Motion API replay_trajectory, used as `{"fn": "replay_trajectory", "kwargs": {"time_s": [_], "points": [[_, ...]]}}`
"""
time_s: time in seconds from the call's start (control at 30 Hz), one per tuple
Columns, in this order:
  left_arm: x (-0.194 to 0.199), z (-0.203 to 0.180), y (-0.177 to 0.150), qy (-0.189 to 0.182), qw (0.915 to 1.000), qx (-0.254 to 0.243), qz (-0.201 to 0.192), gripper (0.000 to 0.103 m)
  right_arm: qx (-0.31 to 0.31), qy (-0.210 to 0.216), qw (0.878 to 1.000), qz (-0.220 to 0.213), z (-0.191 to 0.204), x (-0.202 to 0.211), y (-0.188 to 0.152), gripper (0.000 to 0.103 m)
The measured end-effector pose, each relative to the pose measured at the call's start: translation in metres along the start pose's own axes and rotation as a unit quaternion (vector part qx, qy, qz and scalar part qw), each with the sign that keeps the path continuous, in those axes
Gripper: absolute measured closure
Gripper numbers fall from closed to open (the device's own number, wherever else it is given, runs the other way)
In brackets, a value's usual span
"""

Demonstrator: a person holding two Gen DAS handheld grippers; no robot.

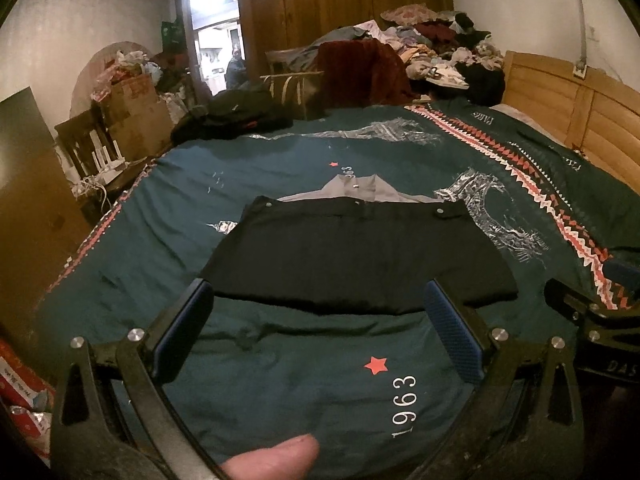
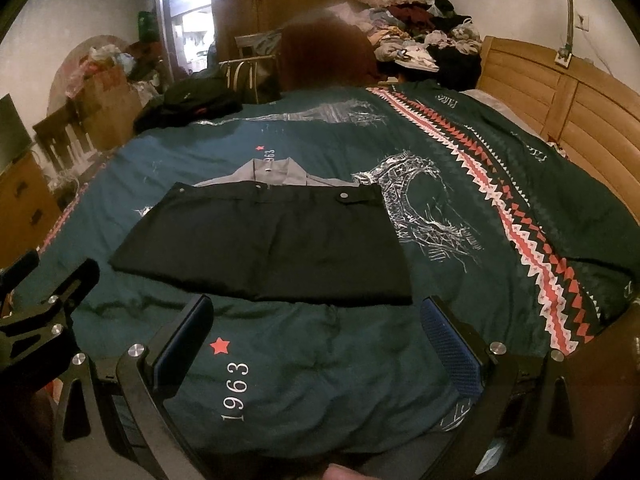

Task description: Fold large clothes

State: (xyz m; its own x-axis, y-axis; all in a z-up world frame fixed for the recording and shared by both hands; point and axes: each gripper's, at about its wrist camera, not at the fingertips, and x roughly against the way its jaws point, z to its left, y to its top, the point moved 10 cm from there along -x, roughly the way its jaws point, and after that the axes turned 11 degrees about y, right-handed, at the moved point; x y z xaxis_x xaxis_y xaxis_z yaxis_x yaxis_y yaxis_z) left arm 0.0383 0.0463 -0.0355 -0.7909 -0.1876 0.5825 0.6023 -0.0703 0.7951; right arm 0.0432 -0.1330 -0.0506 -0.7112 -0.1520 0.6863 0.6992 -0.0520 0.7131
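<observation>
Left gripper (image 1: pixel 318 308) hangs low over the teal bedspread (image 1: pixel 280 376), its blue-padded fingers (image 1: pixel 452 332) spread wide with nothing between them. A fingertip (image 1: pixel 276 460) of the person shows at the near edge. Just beyond the finger tips lies the folded black garment (image 1: pixel 352 252), flat on the spread, its near hem reaching across the gap between them; a grey collar (image 1: pixel 356 188) sticks out at its far end. At far left a cardboard box (image 1: pixel 132 108) is heaped with crumpled bags, and a pile of loose clothes (image 1: pixel 436 44) sits far right by the wooden headboard (image 1: pixel 576 112). Part of the other tool juts in at the right edge.

Right gripper (image 2: pixel 316 312) is held the same way, level and low, fingers (image 2: pixel 448 340) parted and empty. The black garment (image 2: pixel 264 244) lies ahead and slightly left, its near hem just past the finger tips. The left gripper (image 2: pixel 44 308) shows at the left edge.
</observation>
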Motion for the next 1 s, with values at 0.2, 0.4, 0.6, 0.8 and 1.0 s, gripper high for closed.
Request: {"fn": "replay_trajectory", "kwargs": {"time_s": [0.2,0.4,0.6,0.8,1.0], "points": [[0.007,0.010,0.007,0.040,0.9984,0.013,-0.038,0.000,0.013,-0.012,1.000,-0.012,0.000,0.004,-0.001,0.000],[0.030,0.022,0.023,0.075,0.9898,0.027,-0.118,0.000,0.062,-0.053,0.992,-0.095,0.006,0.039,0.021,0.000],[0.016,0.008,0.015,0.050,0.9956,0.007,-0.079,0.000,0.070,-0.063,0.990,-0.101,0.008,0.046,0.026,0.000],[0.008,0.000,0.008,0.042,0.9977,0.000,-0.053,0.000,0.080,-0.064,0.992,-0.074,0.010,0.034,0.019,0.000],[0.005,0.000,0.009,0.036,0.9985,0.007,-0.041,0.000,0.068,-0.051,0.994,-0.062,0.007,0.031,0.019,0.000]]}}
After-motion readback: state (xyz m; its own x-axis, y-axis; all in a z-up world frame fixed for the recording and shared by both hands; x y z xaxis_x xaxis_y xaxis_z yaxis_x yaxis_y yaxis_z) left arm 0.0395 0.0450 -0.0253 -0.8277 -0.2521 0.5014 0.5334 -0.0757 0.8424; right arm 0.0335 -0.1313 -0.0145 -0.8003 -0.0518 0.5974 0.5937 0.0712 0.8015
